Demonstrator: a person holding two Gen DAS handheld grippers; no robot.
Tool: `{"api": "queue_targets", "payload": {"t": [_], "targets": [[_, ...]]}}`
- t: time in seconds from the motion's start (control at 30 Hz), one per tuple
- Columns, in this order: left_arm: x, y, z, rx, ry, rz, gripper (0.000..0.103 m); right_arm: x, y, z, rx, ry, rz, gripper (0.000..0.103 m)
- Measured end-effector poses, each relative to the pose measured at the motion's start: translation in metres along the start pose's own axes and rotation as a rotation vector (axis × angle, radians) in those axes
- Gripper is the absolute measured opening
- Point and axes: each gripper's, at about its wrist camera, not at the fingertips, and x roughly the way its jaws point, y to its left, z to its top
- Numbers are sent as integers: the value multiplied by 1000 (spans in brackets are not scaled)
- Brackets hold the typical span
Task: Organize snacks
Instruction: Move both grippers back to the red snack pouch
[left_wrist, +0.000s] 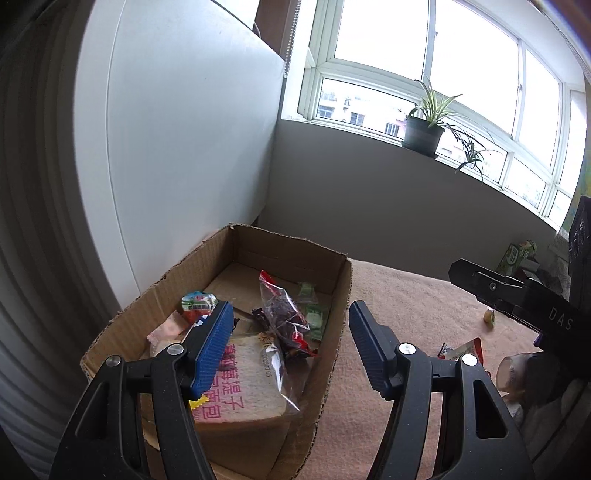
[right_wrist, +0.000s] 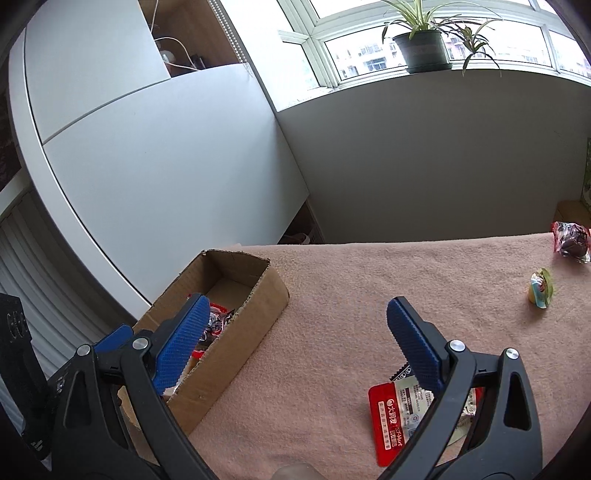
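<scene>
Ribbed blue pads line the black plastic left gripper (left_wrist: 291, 343), whose jaws gape with nothing between them, pitched down over the near rim of a corrugated cardboard box (left_wrist: 341, 295) at its 11 o'clock. Inside lie a flat bread packet (left_wrist: 243, 380) and a crinkly clear bag of dark fruit (left_wrist: 286, 317), its long axis towards 11 o'clock. On the fuzzy peach blanket (right_wrist: 351, 295), the right gripper (right_wrist: 295, 341) stands spread wide and empty, a glossy red-and-silver sachet (right_wrist: 391, 417) at its 5 o'clock.
</scene>
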Motion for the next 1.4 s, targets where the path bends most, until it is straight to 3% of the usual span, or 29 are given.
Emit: {"api": "queue_targets", "payload": {"t": [0.17, 0.37, 0.67, 0.7, 0.73, 0.83, 1.03, 1.13, 1.4], "targets": [[7, -36, -8, 51, 30, -60, 65, -19, -46, -1, 66, 0, -36, 98], [34, -72, -22, 55, 165, -207, 65, -36, -94, -18, 132, 24, -68, 98], [72, -112, -34, 78, 279, -246, 64, -58, -136, -29, 226, 8, -52, 98], [76, -116, -35, 84, 287, -244, 61, -59, -137, -29, 226, 9, -49, 98], [80, -119, -36, 91, 297, -243, 50, -61, -138, -29, 222, 8, -51, 98], [93, -126, -38, 99, 330, -239, 39, -67, -143, -30, 222, -4, -60, 98], [116, -117, -39, -3, 409, -280, 35, -77, -154, -32, 238, -15, -66, 98], [122, -112, -40, -31, 431, -280, 25, -78, -156, -34, 235, -16, -85, 98], [115, -113, -46, 6, 455, -319, 22, -81, -158, -35, 230, -19, -102, 98]]}}
